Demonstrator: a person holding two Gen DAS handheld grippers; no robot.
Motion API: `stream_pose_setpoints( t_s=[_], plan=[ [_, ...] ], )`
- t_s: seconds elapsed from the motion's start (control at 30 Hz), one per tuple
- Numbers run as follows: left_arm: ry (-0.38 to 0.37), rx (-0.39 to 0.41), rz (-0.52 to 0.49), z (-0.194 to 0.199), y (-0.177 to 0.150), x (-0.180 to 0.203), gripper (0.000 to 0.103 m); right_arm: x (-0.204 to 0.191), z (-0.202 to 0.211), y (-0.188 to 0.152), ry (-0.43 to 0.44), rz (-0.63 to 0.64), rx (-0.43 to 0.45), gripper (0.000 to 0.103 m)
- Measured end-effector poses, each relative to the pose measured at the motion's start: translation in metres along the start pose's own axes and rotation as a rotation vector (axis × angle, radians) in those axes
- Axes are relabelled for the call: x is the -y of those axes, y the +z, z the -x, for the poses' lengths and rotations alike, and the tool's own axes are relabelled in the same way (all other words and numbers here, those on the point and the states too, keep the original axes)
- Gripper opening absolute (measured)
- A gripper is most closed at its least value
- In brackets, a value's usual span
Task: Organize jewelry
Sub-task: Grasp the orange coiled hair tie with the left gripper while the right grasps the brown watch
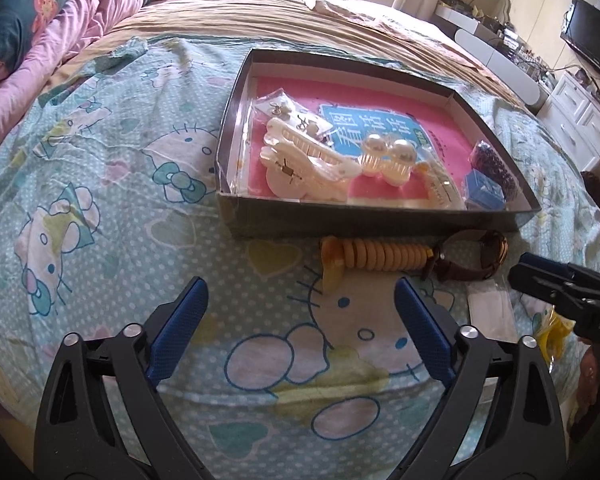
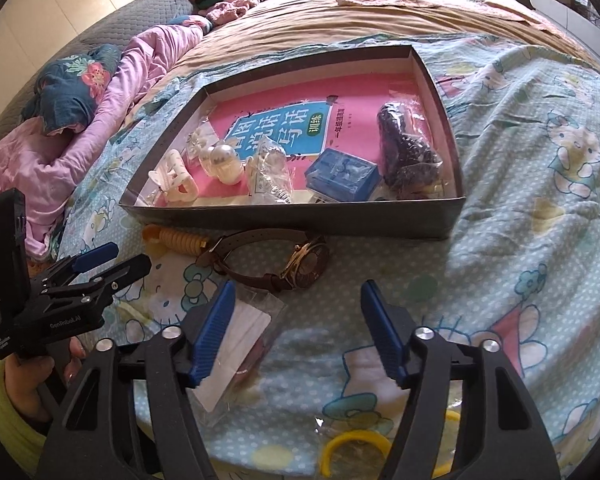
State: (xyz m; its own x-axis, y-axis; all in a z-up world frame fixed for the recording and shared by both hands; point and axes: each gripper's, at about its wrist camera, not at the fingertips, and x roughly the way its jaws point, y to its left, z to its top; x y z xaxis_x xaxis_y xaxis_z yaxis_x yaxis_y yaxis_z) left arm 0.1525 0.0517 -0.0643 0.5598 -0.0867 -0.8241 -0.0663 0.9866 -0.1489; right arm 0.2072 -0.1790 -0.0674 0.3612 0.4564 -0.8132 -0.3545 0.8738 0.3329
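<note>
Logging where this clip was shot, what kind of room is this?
Most likely a bedroom: the tray sits on a bed with a cartoon-cat sheet, a flowered pillow lies at its head, and a television stands nearby.

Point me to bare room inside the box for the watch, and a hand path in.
Free: the pink floor at the back of the box, behind the blue case and left of the bead bag. Crowded: the front strip, from the hair claw and pearls to the beads. Bare bedsheet right of the watch gives a hand path.
</note>
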Motion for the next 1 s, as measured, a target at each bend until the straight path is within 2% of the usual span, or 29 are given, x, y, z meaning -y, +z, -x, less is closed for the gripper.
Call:
stream_pose_setpoints(
  t_s=[0.03, 0.1, 0.17, 0.27, 0.33, 0.37, 0.4, 0.43, 0.5, 0.63, 1.0],
  plan=[
    [-0.003, 0.0, 0.001, -0.001, 0.002, 0.0, 0.076, 0.0, -0.002, 0.002, 0.002, -0.008, -0.003, 0.05],
    [-0.015, -0.006, 0.009, -0.004, 0.005, -0.002, 0.07, 0.001, -0.008, 0.005, 0.011, -0.03, -0.014, 0.045],
    [-0.029, -0.008, 0.017, -0.006, 0.006, -0.003, 0.06, 0.002, -0.014, 0.009, 0.023, -0.049, -0.025, 0.042],
    [-0.051, -0.016, 0.03, -0.01, 0.008, -0.005, 0.052, 0.004, -0.021, 0.012, 0.02, -0.069, -0.036, 0.035],
    [-0.057, -0.019, 0.034, -0.012, 0.009, -0.005, 0.051, 0.006, -0.023, 0.013, 0.024, -0.079, -0.034, 0.033],
    [-0.066, -0.019, 0.035, -0.013, 0.009, -0.005, 0.043, 0.006, -0.023, 0.014, 0.024, -0.08, -0.032, 0.033],
    [-0.076, -0.019, 0.035, -0.014, 0.009, -0.005, 0.04, 0.007, -0.023, 0.014, 0.02, -0.077, -0.028, 0.03],
    [-0.082, -0.02, 0.035, -0.015, 0.009, -0.004, 0.036, 0.008, -0.023, 0.014, 0.008, -0.072, -0.024, 0.019],
    [-0.1, -0.02, 0.036, -0.016, 0.01, -0.004, 0.03, 0.011, -0.021, 0.014, 0.018, -0.075, -0.022, 0.017],
    [-0.145, -0.027, 0.026, -0.018, 0.011, 0.003, 0.01, 0.015, -0.017, 0.012, 0.007, -0.066, -0.01, 0.013],
    [-0.142, 0.008, -0.003, -0.003, 0.013, 0.009, 0.006, 0.019, 0.004, 0.008, -0.013, -0.061, 0.052, 0.012]
  ],
)
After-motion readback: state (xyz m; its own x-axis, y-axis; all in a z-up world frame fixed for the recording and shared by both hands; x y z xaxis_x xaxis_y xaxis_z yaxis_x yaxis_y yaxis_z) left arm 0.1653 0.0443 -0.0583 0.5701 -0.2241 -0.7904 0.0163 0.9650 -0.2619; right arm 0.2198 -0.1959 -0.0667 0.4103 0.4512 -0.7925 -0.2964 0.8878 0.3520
